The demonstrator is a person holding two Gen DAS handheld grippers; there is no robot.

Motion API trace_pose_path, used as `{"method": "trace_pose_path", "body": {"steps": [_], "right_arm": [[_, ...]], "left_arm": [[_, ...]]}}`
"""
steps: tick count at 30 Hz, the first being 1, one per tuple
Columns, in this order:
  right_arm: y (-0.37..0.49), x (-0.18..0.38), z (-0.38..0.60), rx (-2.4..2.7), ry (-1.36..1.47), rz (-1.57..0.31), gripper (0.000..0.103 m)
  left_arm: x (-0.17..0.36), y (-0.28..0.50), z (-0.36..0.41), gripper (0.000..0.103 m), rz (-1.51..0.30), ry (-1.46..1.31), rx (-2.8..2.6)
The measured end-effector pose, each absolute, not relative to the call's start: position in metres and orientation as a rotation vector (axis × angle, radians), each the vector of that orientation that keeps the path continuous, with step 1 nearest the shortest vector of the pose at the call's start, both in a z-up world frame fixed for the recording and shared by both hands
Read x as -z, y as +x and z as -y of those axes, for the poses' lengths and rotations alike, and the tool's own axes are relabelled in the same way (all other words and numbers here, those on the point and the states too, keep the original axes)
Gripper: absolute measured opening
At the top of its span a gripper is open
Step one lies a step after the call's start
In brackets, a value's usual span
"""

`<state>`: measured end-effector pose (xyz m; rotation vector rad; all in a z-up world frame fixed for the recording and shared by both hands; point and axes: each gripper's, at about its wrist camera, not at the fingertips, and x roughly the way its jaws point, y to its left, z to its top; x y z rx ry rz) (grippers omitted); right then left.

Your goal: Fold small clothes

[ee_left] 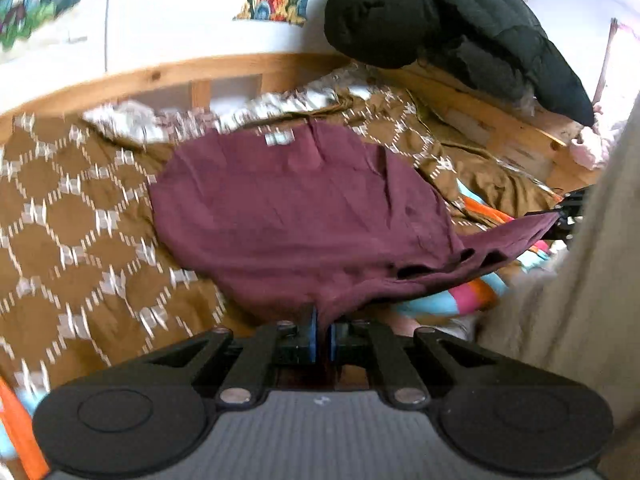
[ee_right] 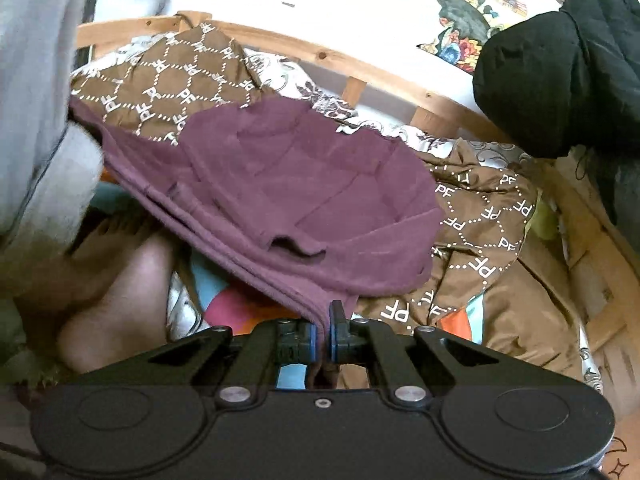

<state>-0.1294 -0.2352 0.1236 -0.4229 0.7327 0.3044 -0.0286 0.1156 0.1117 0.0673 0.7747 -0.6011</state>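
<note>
A small maroon T-shirt (ee_left: 296, 208) lies spread over a brown patterned bedspread (ee_left: 72, 216), its neck label at the far end. My left gripper (ee_left: 322, 332) is shut on the shirt's near edge. In the left wrist view the shirt's right corner stretches to the other gripper (ee_left: 568, 216) at the right. In the right wrist view the maroon T-shirt (ee_right: 280, 184) hangs from my right gripper (ee_right: 323, 328), which is shut on its hem. The hem is lifted off the bed between the two grippers.
A wooden bed frame (ee_left: 168, 76) runs along the far side. A black padded jacket (ee_left: 460, 20) hangs over the frame at the right, also seen in the right wrist view (ee_right: 560, 64). A colourful striped cloth (ee_left: 460, 300) lies under the shirt's near edge. The person's leg (ee_right: 116, 292) is at the left.
</note>
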Motion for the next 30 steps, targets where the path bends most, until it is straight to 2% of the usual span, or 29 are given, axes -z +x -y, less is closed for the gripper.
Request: {"method": "trace_pose_path", "body": {"steps": [7,13,21,30], "right_arm": [[-0.061,-0.141,0.246,-0.257,-0.383,-0.588,0.005],[0.025,-0.138,0.257,-0.189,-0.355,-0.478,0.006],[0.129,-0.104,0.265,-0.162,-0.325,-0.465,0.007],[0.202,-0.043,0.279,-0.188,-0.162,-0.543,0.011]], "left_arm": [[-0.142,0.062,-0.105,0.008,-0.750,-0.057,0.424],[-0.156,0.147,-0.082,0.008,-0.740,-0.045,0.293],[-0.116,0.240,-0.059,0.008,-0.819,-0.013,0.215],[-0.068,0.294,-0.066,0.012,-0.928,0.012,0.169]]}}
